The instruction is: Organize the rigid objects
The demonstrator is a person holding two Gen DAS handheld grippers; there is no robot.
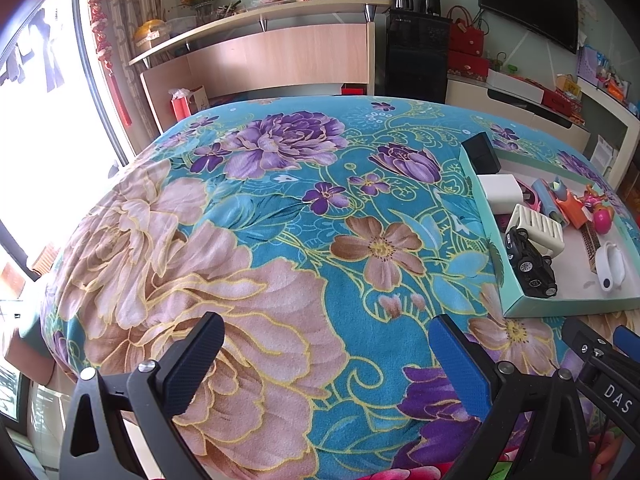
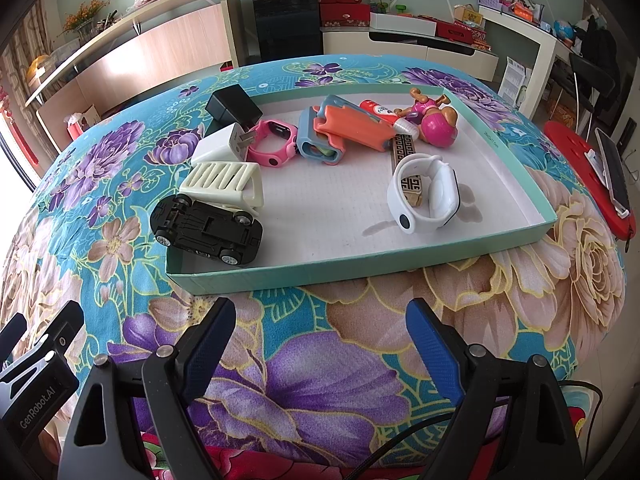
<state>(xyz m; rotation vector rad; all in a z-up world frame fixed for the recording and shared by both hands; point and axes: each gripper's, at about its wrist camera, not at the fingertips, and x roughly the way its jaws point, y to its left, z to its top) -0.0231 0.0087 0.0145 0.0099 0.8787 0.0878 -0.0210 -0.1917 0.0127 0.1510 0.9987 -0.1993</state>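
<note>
In the tray (image 2: 400, 268), my wide, empty right gripper (image 2: 320, 344) could snag the upturned black car (image 2: 206, 232) leaning on the rim.

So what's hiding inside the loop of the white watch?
Inside the white watch band pokes a brown patterned bar. Its near end stays hidden behind the strap.

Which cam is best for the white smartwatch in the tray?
Right wrist: the white smartwatch sits near centre, whole, strap loop and face visible. Left wrist shows it small, far right, distorted.
</note>
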